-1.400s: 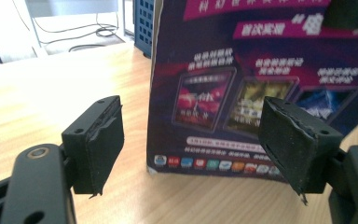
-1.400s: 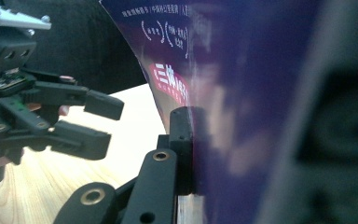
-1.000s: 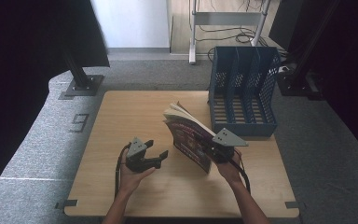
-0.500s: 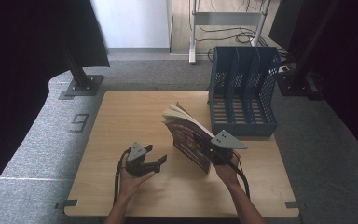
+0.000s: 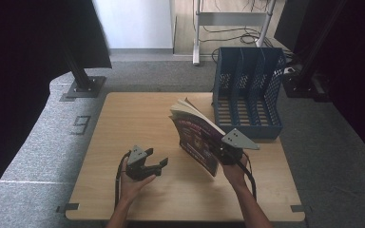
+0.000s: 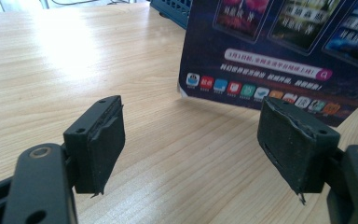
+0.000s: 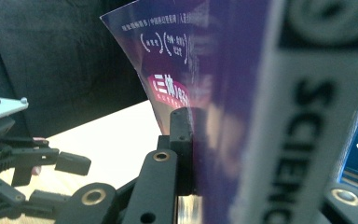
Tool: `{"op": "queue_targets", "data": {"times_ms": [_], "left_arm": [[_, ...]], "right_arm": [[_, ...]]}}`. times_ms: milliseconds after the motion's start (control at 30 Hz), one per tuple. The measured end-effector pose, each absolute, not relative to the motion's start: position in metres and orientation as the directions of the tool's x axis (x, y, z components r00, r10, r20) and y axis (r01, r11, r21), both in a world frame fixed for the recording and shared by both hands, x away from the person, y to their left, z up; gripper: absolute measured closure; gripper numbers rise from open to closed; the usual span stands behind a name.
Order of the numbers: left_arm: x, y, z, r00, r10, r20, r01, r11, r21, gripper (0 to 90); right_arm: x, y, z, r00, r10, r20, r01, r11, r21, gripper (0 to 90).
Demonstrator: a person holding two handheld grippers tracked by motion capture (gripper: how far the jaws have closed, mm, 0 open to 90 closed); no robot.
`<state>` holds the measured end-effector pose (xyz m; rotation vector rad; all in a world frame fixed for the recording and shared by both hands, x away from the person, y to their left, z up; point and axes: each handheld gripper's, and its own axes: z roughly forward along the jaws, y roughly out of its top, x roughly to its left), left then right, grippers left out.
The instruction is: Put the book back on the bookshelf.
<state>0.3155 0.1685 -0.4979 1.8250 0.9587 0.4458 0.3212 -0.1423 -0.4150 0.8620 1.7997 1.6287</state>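
Note:
A magazine (image 5: 196, 133) with a dark purple cover stands on edge, tilted, on the wooden table (image 5: 138, 111), its pages fanned at the top. My right gripper (image 5: 222, 153) is shut on its near right edge; in the right gripper view the black pads (image 7: 182, 149) press the cover (image 7: 242, 84). My left gripper (image 5: 158, 165) rests low on the table to the magazine's left, open. In the left gripper view its pads (image 6: 100, 140) stand wide apart with nothing between them, and the magazine's back cover (image 6: 279, 46) stands beyond them.
A blue mesh file holder (image 5: 249, 88) with several slots stands at the table's far right corner, just behind the magazine. Grey carpet surrounds the table, with a black stand base (image 5: 83, 85) at the far left.
The left gripper has drawn slightly toward the near edge of the table. The right gripper and the magazine stand as before.

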Motion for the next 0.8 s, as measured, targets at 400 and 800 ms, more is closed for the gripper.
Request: {"op": "queue_targets", "data": {"times_ms": [400, 800], "left_arm": [[0.313, 0.169, -0.494, 0.625, 0.773, -0.111, 0.408, -0.202, 0.89, 23.6], [0.312, 0.169, -0.494, 0.629, 0.768, -0.12, 0.425, -0.21, 0.881, 23.5]], "right_arm": [[0.324, -0.143, -0.403, -0.627, 0.779, 0.02, 0.075, 0.034, 0.997, 81.8], [0.327, -0.143, -0.394, -0.619, 0.785, 0.019, 0.061, 0.024, 0.998, 81.9]]}}
